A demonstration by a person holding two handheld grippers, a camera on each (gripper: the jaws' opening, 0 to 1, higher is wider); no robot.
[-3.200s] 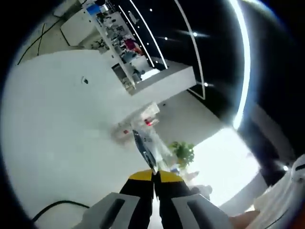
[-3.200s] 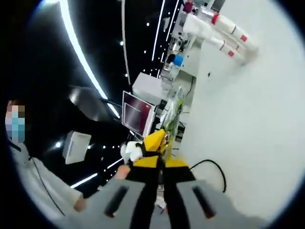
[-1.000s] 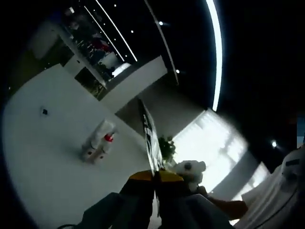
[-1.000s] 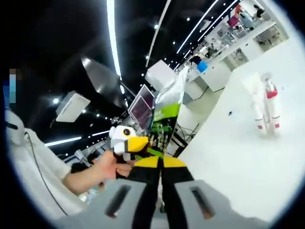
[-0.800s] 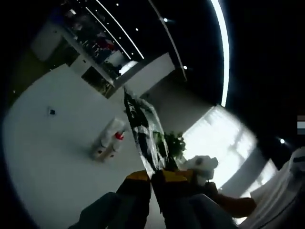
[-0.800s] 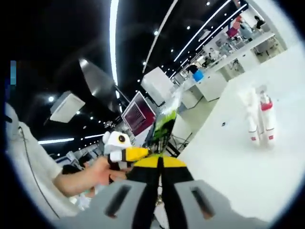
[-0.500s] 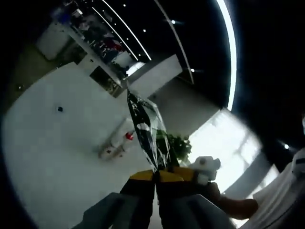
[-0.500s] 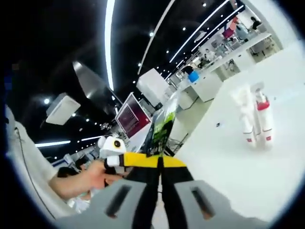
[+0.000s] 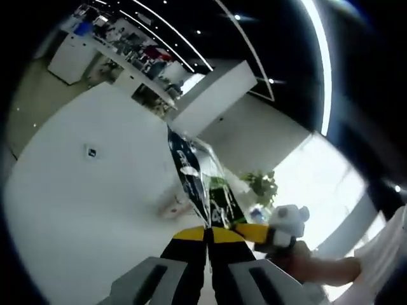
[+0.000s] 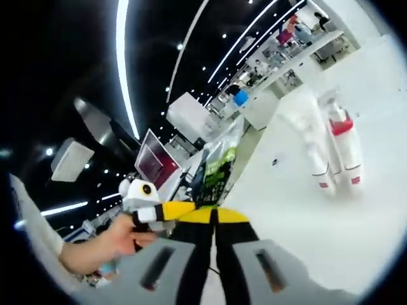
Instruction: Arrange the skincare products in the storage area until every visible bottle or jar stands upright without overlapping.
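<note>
Skincare sachet [image 9: 197, 184] pinched jointly by left gripper [image 9: 206, 234] and right gripper [image 10: 214, 216], above table [image 9: 76, 210]; opposing pull risks tearing it; 2 bottles [image 10: 331, 149] upright

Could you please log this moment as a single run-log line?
left claw: shut on packet | right claw: shut on packet | bottles: upright, together on table, untouched

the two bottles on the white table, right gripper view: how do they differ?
Cap: the right bottle has a red collar under its clear top; the left bottle shows no red at the top and looks all white there.
Pose: in this tilted view the left bottle leans more than the right bottle.
Shared: both are pale, with a small red mark near the base, standing side by side on the white table, apart from the sachet that the right gripper pinches.
</note>
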